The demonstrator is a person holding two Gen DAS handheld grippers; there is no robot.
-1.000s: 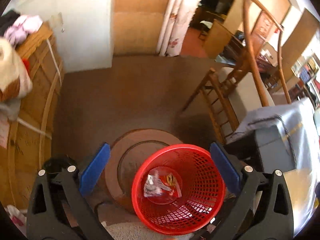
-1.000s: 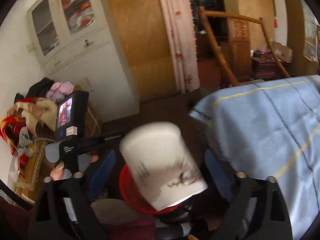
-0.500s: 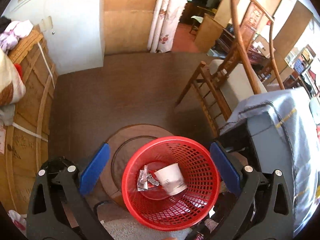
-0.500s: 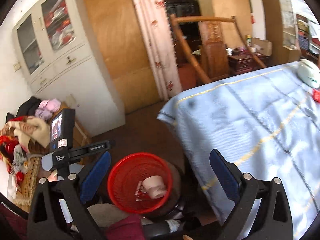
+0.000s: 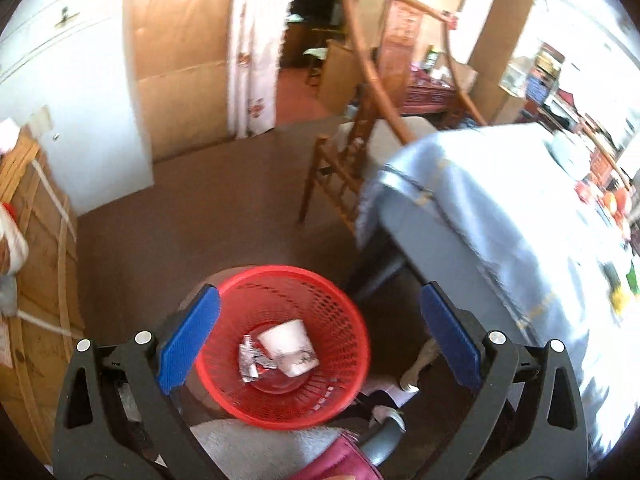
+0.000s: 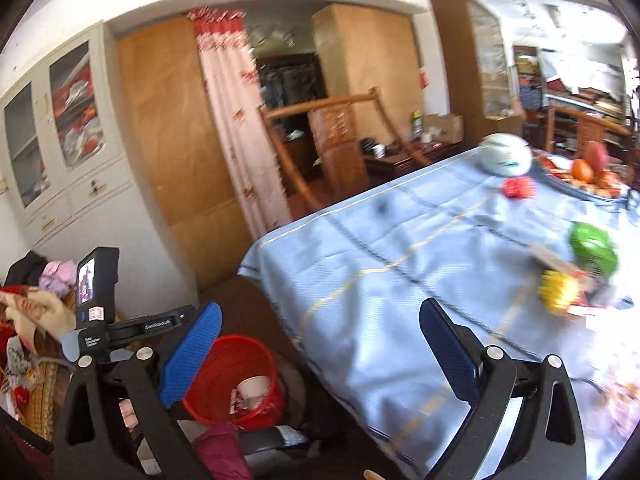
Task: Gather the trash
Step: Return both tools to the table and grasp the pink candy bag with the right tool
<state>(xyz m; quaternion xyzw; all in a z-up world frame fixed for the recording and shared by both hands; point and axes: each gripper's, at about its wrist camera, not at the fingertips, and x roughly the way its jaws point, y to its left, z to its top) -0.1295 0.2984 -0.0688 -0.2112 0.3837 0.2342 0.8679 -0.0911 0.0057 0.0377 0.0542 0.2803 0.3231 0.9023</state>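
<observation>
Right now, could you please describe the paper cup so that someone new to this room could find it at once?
Look at the floor beside the table with the blue cloth, where a red mesh wastebasket stands. The paper cup lies on its side at the bottom. It is white and round, unlike the crumpled silver wrapper beside it.

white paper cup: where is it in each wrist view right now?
Left wrist: paper cup lies on its side at the bottom of the red basket, lower centre, beside a crumpled wrapper.
Right wrist: paper cup shows inside the same basket, lower left.
Shared landmark: the blue tablecloth.
</observation>
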